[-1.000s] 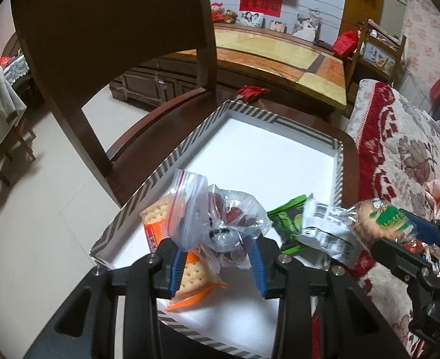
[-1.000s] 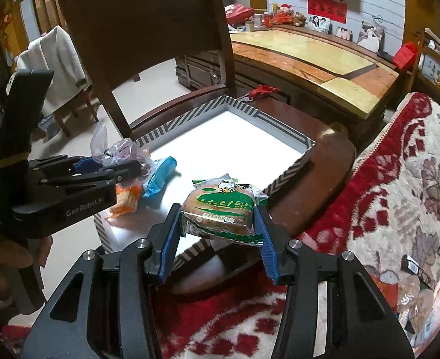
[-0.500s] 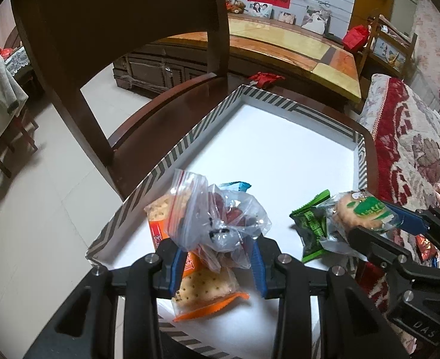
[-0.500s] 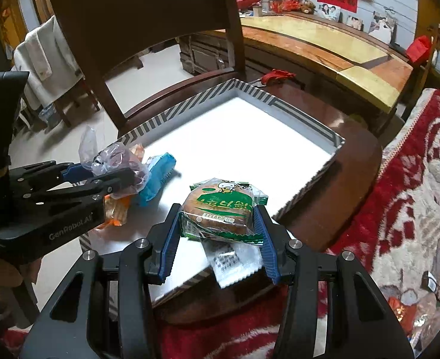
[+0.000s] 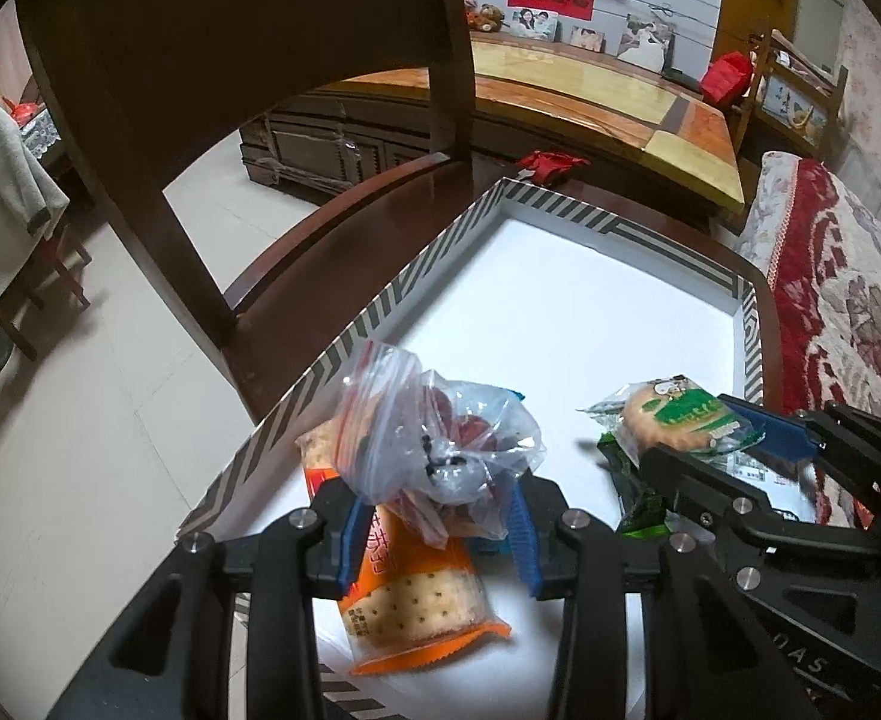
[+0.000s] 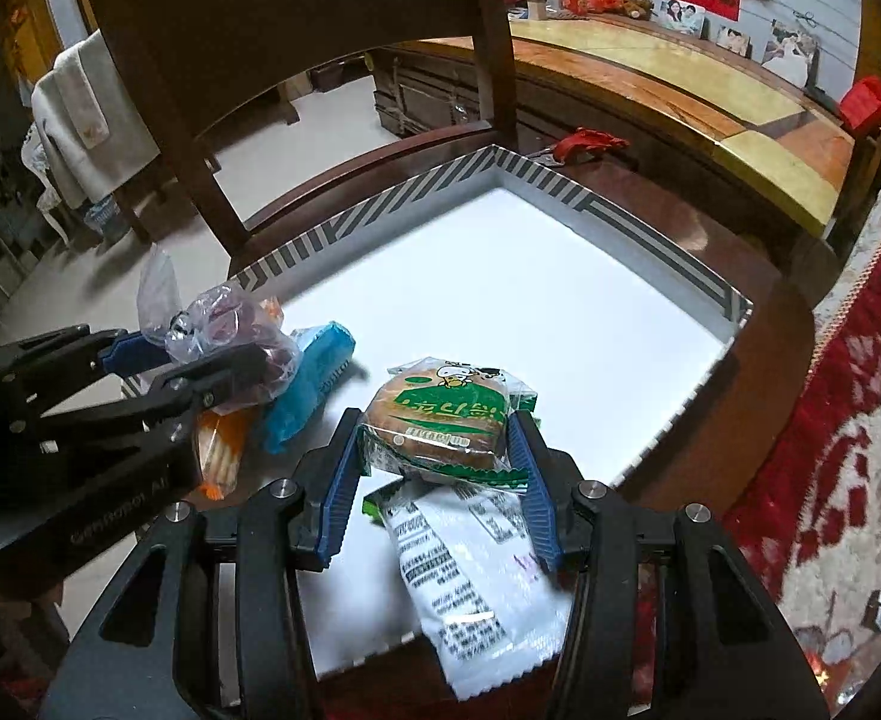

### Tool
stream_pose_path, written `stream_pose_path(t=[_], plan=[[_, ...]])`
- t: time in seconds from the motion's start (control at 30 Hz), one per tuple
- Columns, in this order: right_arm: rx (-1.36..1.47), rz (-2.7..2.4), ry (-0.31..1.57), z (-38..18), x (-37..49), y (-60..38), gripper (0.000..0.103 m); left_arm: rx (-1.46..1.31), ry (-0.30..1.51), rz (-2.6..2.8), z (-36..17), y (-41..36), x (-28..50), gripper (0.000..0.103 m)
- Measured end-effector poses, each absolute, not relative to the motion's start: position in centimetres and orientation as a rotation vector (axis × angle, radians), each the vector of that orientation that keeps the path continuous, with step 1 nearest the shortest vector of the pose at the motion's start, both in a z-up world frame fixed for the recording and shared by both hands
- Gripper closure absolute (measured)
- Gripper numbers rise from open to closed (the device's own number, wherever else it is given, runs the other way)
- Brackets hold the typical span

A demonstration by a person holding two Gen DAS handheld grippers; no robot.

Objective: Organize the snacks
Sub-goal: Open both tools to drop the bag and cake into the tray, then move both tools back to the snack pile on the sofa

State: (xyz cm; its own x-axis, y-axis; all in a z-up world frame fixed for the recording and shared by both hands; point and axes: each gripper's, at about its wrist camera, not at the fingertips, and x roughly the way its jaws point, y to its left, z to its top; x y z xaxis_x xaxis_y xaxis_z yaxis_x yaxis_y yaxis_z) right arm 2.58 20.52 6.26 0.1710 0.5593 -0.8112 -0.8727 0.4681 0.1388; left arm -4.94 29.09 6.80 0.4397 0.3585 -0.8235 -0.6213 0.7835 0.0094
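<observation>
The left hand-held gripper (image 5: 437, 531) is closed on a clear plastic bag (image 5: 440, 438) of reddish snacks, above the orange cracker pack (image 5: 416, 594) in the striped tray (image 5: 380, 300). The right hand-held gripper (image 6: 440, 468) is closed on the green bread packet (image 6: 440, 420), over a white packet (image 6: 476, 588) at the tray's near edge. I think the loose, slippery bag can slide out, or the white packet can be pushed off the edge.
</observation>
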Motion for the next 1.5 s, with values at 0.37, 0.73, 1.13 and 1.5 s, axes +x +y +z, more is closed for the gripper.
stream_pose_path(t=[0.37,0.73,1.13,1.5], plan=[[-0.383,1.086,0.923,7.0,1.8,20.0,0.049,-0.33,0.926,0.629,7.0,29.1,-5.2,0.034],[-0.332,1.077,0.876,9.6,0.7,16.7,0.049,-0.294,0.89,0.608,8.3,27.2,-5.9,0.024],[-0.282,1.009,0.848,10.4,-0.2,11.7,0.049,-0.253,0.855,0.545,9.7,22.9,-5.4,0.015],[-0.23,0.867,0.845,10.6,0.2,4.9,0.048,-0.197,0.843,0.45,10.8,17.5,-3.9,0.006]])
